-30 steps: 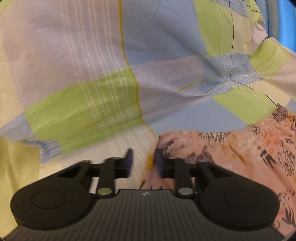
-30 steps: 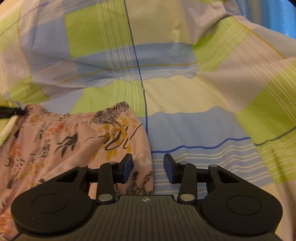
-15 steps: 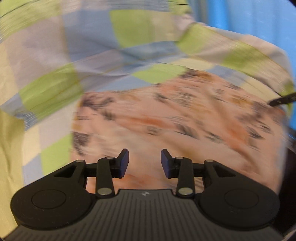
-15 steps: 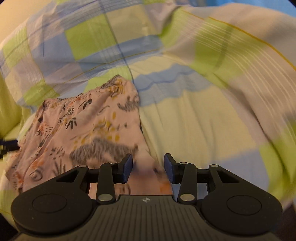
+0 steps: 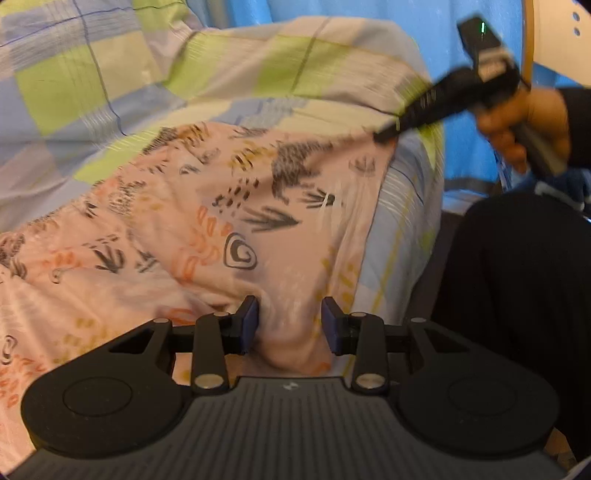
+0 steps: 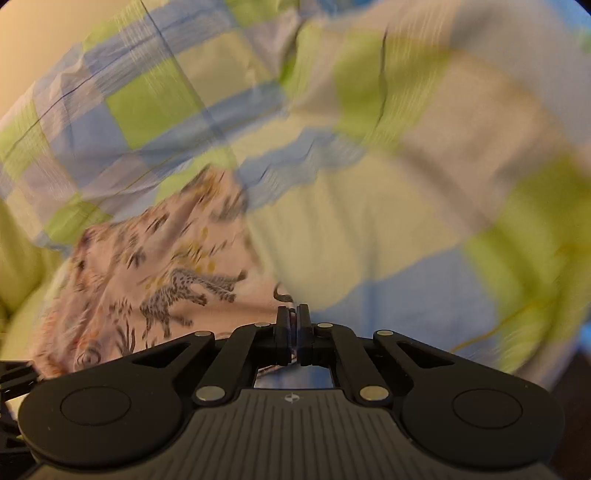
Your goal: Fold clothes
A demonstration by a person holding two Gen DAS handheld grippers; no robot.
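Observation:
A pink garment printed with animals and leaves lies spread on a checked bedsheet. My left gripper is open at the garment's near edge, and a bunched fold of the cloth sits between its fingers. In the right wrist view the same garment lies to the left, blurred by motion. My right gripper is shut on the garment's edge at a corner. From the left wrist view the right gripper shows as a dark blurred bar touching the far corner, held by a hand.
The sheet in green, blue and cream squares covers the bed on all sides of the garment. A person's dark-clothed leg stands at the right of the bed edge. A blue wall or curtain lies behind.
Both grippers swung from the garment's top end to its near edge. The right gripper went from open to shut on a corner. The left stayed open, now with cloth between its fingers.

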